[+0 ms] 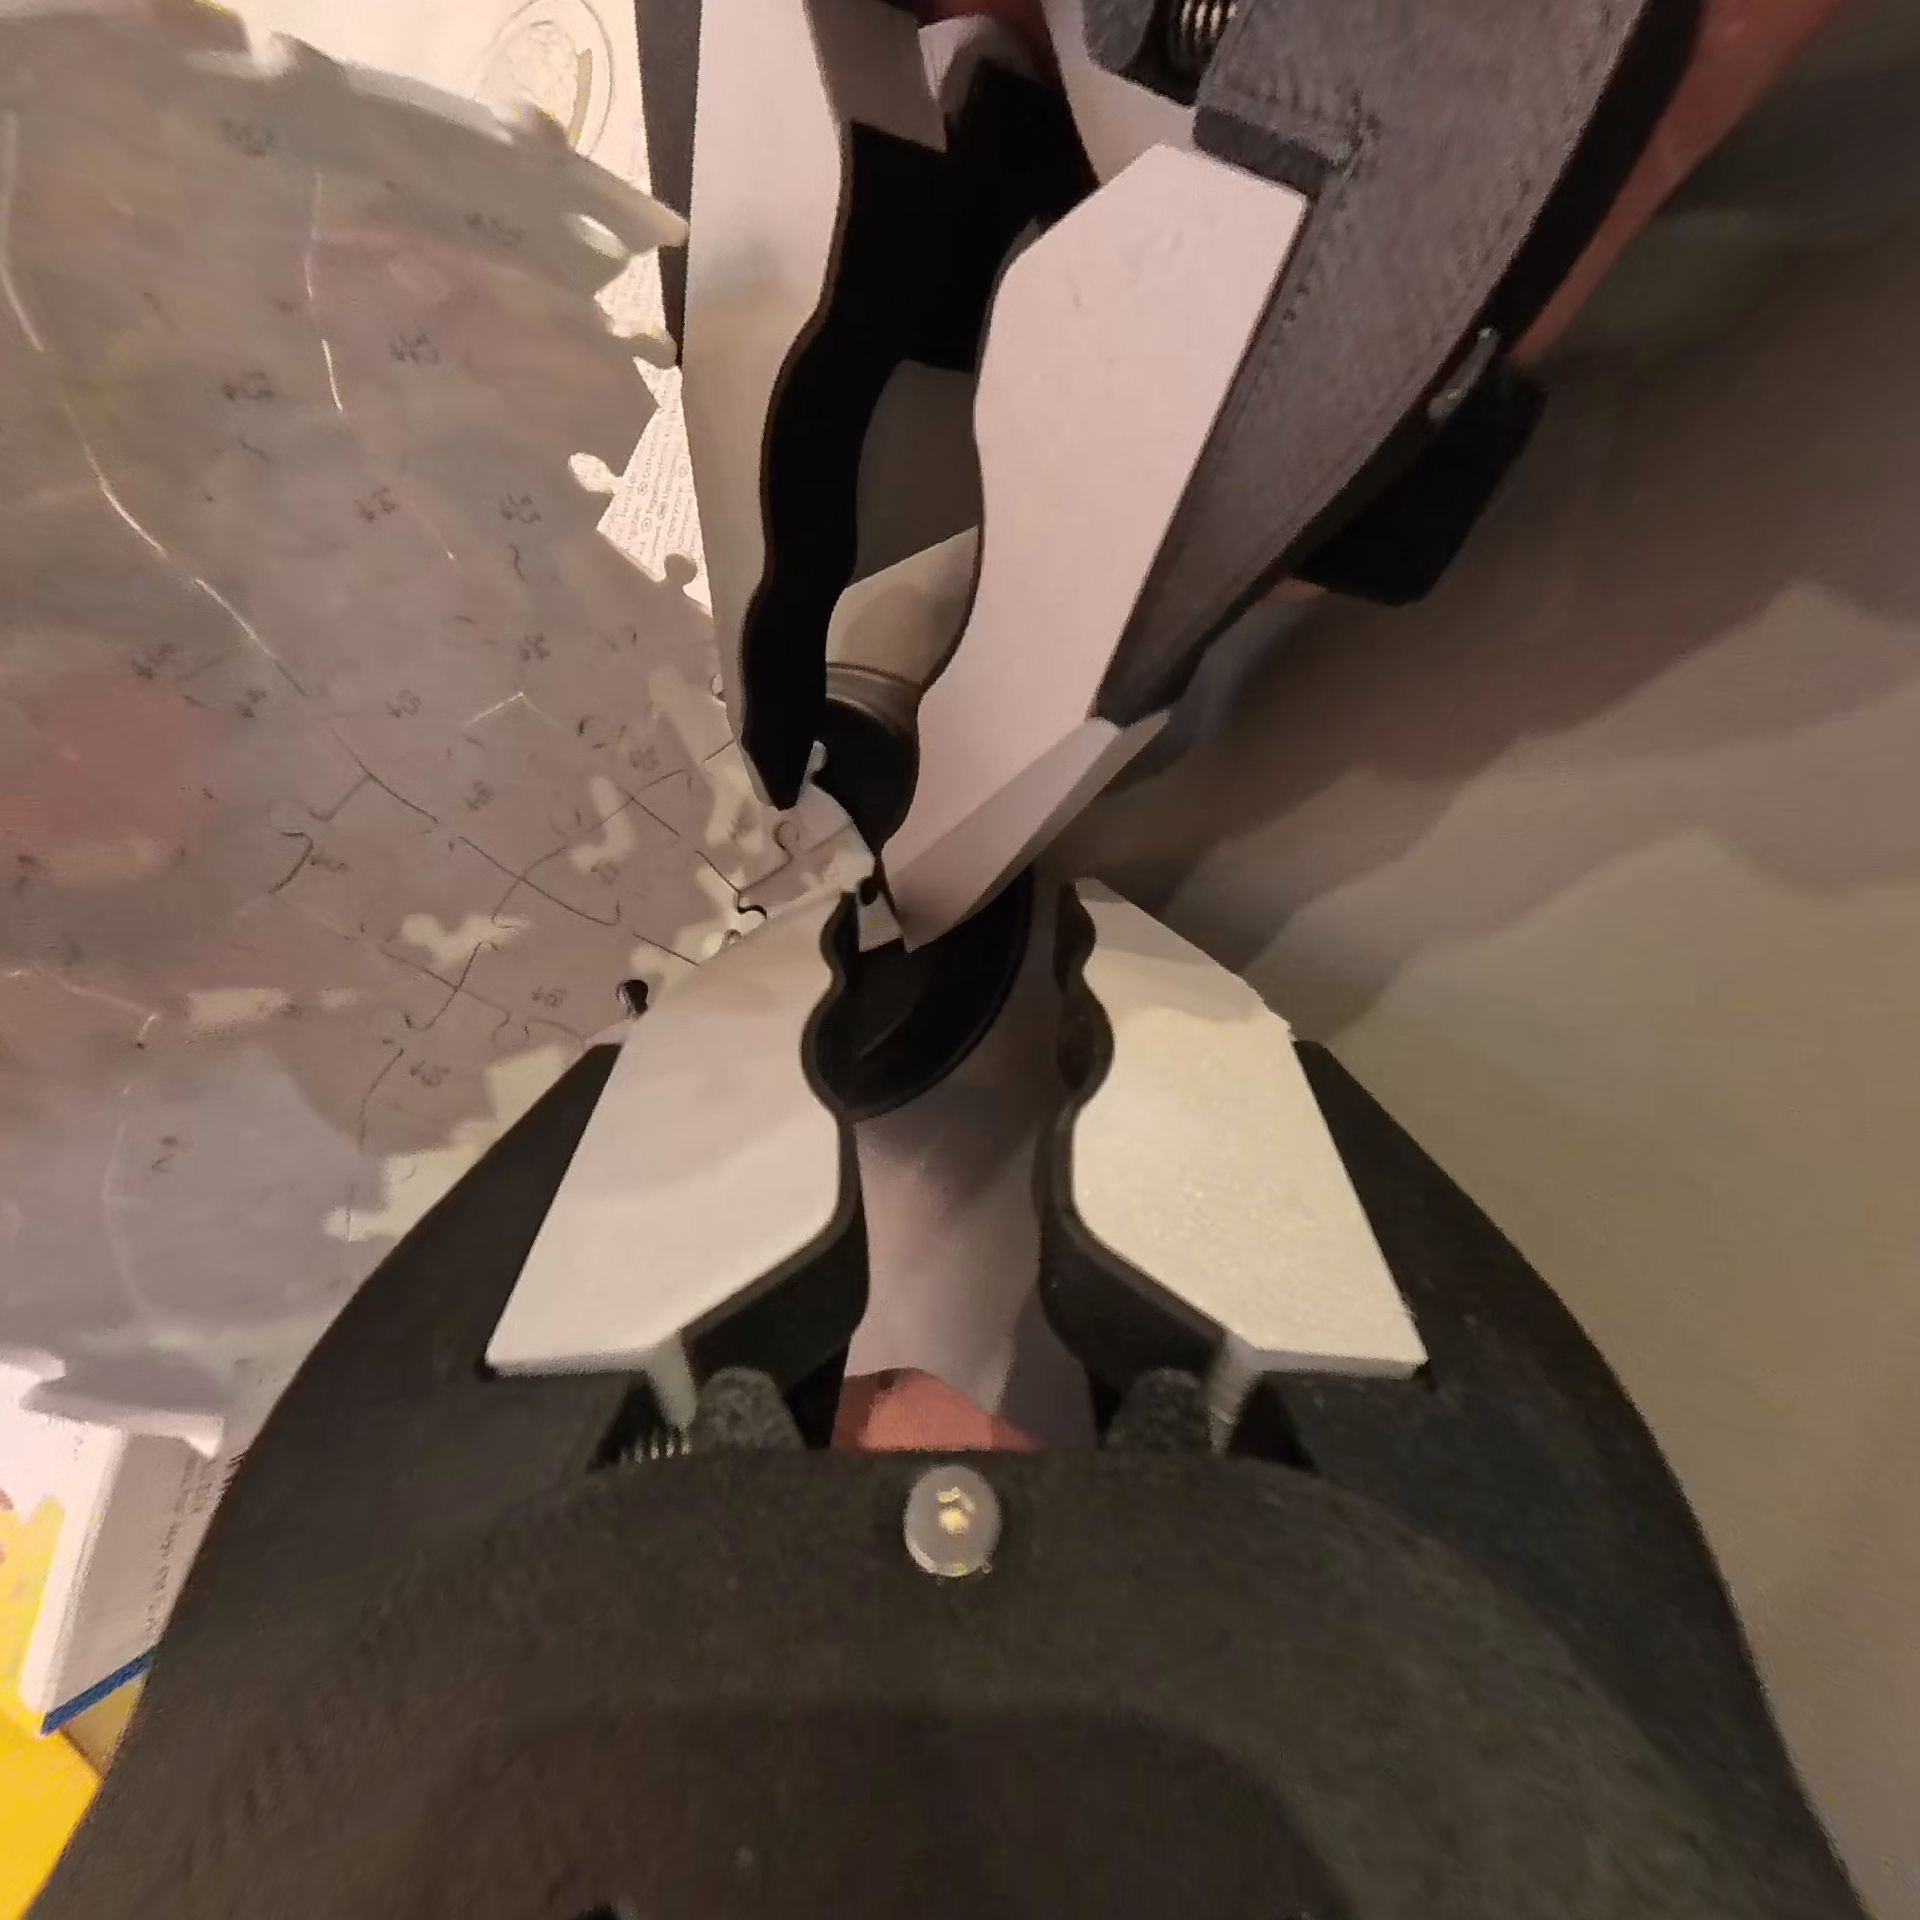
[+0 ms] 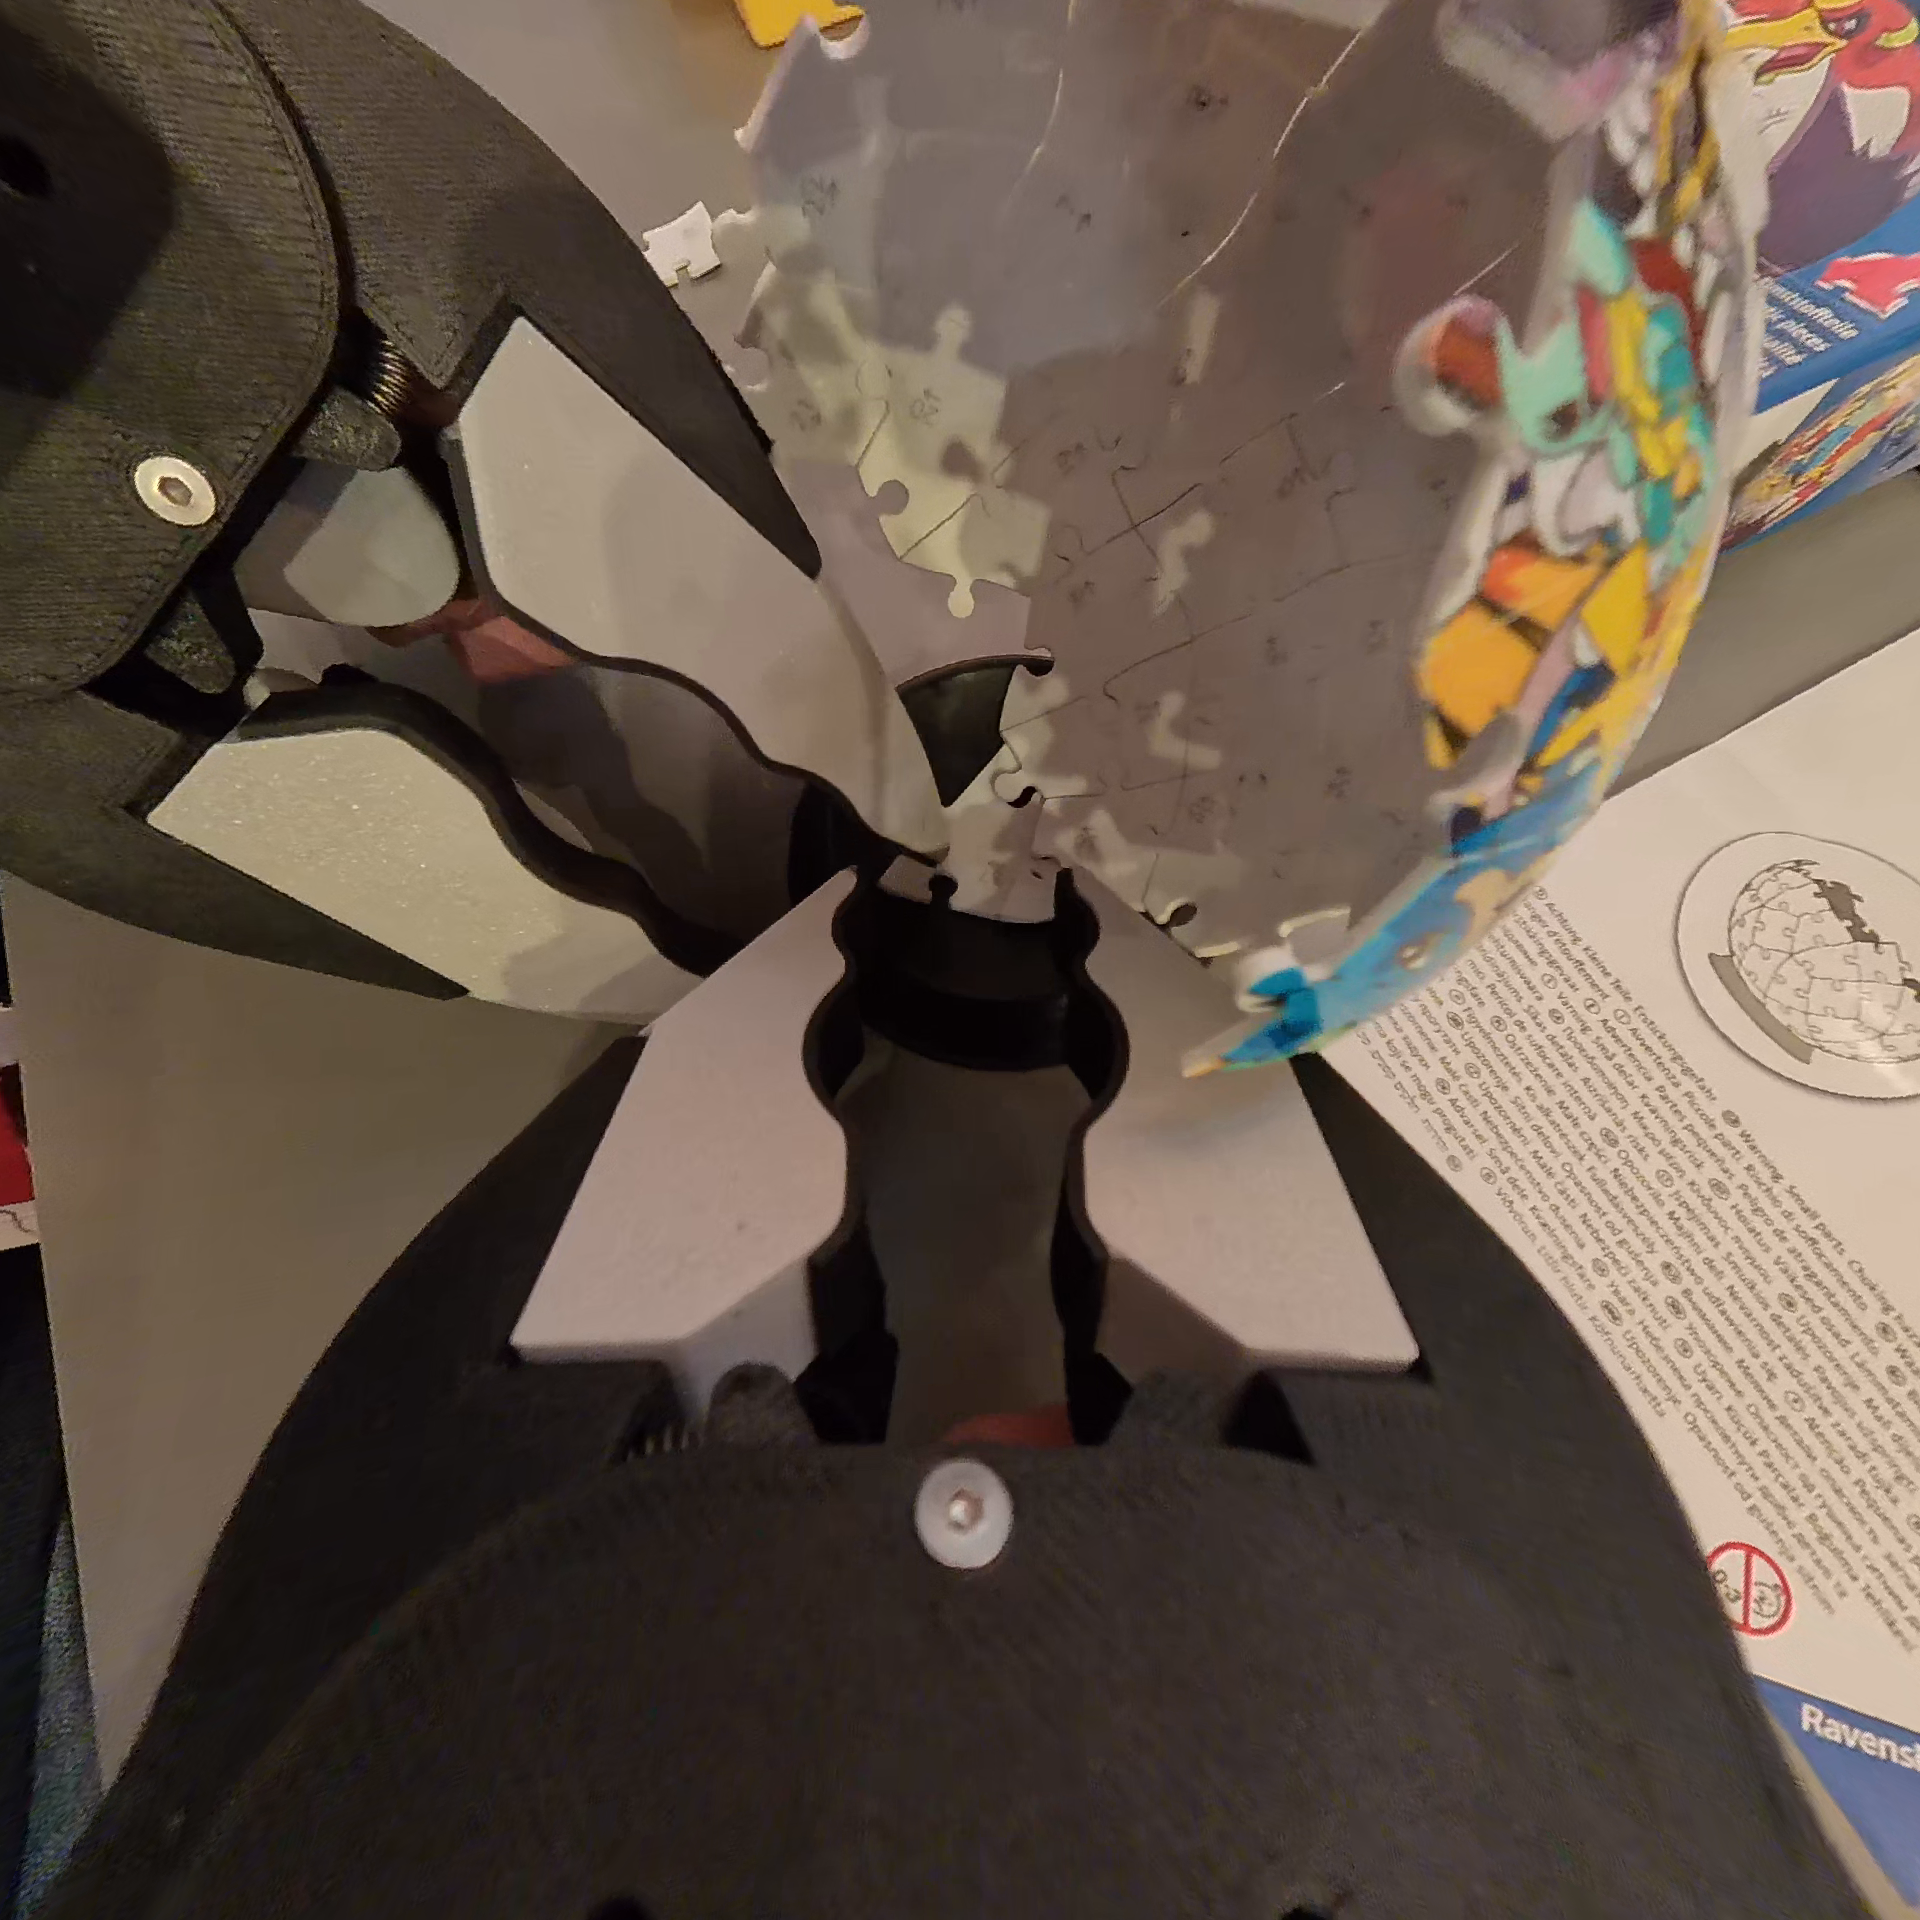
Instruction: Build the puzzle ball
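Directly ahead of both: half-built curved puzzle-ball shell, grey inside, colourful outside [image 2: 1299, 499]; right hand-held gripper [image 2: 1003, 883] and left hand-held gripper [image 1: 868, 914] each pinch its lower edge.

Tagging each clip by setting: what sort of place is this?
Probably a hobby table at home or in an office: a grey tabletop with an instruction sheet, a colourful puzzle box and the half-built puzzle ball.
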A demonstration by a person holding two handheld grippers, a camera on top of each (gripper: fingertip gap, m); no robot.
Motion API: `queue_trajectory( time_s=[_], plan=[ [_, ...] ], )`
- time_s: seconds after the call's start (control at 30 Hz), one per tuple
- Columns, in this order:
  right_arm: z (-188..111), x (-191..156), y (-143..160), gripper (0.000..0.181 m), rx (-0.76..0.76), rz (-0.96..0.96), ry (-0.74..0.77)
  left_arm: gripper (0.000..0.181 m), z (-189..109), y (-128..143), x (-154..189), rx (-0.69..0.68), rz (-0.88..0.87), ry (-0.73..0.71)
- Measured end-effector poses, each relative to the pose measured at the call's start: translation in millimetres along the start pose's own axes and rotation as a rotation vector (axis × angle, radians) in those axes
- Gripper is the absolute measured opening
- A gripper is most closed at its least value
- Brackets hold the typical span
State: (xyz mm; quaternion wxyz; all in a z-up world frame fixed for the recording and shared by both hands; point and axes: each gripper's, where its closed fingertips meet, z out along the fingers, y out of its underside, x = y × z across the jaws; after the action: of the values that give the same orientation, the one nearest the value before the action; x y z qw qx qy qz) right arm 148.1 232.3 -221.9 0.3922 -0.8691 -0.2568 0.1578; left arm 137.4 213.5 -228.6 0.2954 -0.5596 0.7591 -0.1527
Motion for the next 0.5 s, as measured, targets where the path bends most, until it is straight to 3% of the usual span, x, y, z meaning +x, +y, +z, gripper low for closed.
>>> queue_trajectory(
  time_s=[0.5],
  plan=[
    [-0.6,-3.2,0.9,0.035,0.003,-0.015,0.019,0.037,-1.0,1.3,7.0,-0.007,-0.057,0.059]
  ],
)
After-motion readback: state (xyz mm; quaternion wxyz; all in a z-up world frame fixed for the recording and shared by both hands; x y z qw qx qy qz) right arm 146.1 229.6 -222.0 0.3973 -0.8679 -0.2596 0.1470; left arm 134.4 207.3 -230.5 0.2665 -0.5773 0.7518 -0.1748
